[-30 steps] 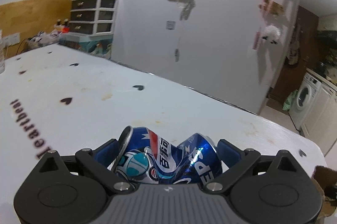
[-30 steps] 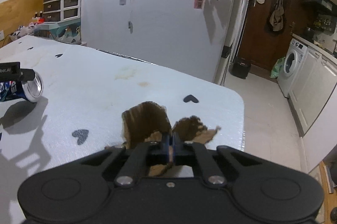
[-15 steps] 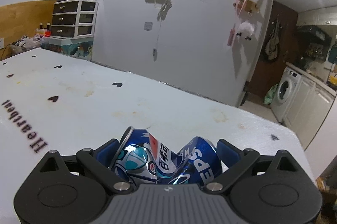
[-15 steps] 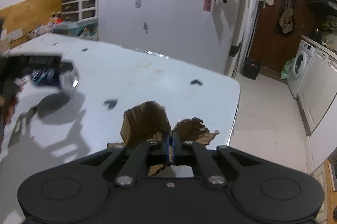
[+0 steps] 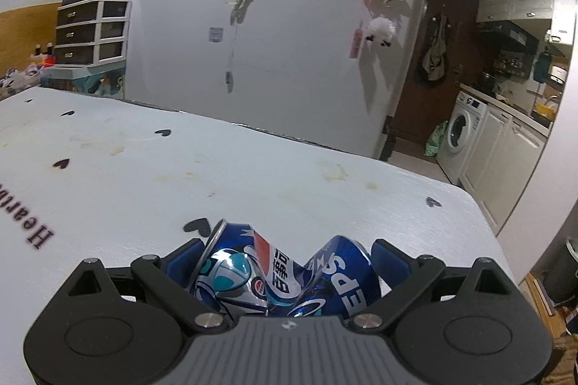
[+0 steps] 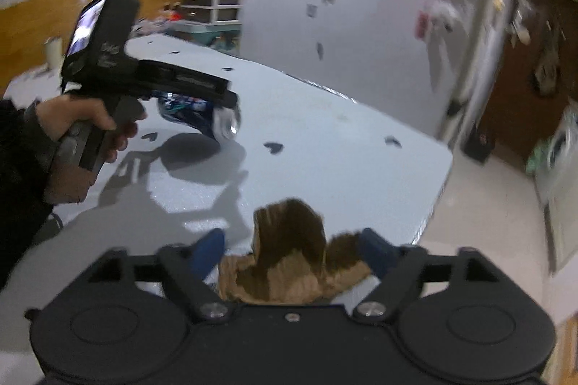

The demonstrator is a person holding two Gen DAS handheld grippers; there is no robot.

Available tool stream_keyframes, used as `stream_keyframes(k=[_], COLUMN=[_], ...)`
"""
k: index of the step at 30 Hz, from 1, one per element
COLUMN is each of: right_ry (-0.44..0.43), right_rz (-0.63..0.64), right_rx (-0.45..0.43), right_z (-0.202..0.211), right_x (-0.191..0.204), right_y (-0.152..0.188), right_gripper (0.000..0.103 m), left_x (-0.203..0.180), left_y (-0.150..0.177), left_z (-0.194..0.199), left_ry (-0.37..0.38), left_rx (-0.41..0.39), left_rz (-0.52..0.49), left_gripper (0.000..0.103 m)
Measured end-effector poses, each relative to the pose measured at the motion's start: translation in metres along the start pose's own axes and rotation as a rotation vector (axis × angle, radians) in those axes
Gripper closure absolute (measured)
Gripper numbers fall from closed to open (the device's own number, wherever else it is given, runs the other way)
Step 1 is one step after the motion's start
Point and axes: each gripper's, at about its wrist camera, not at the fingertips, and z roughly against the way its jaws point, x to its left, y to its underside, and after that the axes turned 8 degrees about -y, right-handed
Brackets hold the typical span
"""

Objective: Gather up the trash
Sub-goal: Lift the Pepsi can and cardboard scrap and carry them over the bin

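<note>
— What does the left wrist view show up close?
— The left claw [image 5: 287, 256] pinching a crushed blue can [image 5: 285, 276]; "EPS" reads on it, and "Heart" on the white table [image 5: 253, 175] at nine o'clock.
— And the right wrist view?
— The right claw [image 6: 294, 249], pressed together half a second ago, now spread around torn cardboard [image 6: 289, 262] on the table. At ten o'clock a hand [image 6: 86, 132] holds the left claw, can above the table.
</note>
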Motion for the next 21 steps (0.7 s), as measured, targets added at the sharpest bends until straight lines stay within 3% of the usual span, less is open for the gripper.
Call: stream_keyframes(k=[6,9,10,11,13,21], right_ry=[-0.025,-0.040,-0.039,-0.039,-0.032,0.041], right_rz=[0.095,0.107,0.104,0.095,0.072,-0.020], right_rx=[0.088,0.152,0.162,0.171,0.145,0.035], right_z=[-0.036,-0.056,-0.059,-0.063,-0.060,-0.033], right_x=[0.001,-0.001,-0.001,-0.001,-0.002,-0.010], right_y=[-0.017,-0.017,-0.016,-0.016,-0.014,-0.014], right_gripper=[0.014,0.030,0.046,0.052,0.061,0.063], left_x=[-0.008,-0.011,-0.012,-0.014,-0.018,-0.032], left_y=[0.005,0.008,0.009,0.010,0.012,0.027], left_z=[0.009,0.012,0.013,0.014,0.017,0.032], left_ry=[0.028,0.034,0.037,0.039,0.040,0.042], left_rx=[0.000,0.003,0.003,0.003,0.004,-0.001], left_rz=[-0.026,-0.037,-0.041,-0.047,-0.061,-0.090], left_gripper=[0.007,0.007,0.008,0.008,0.008,0.009])
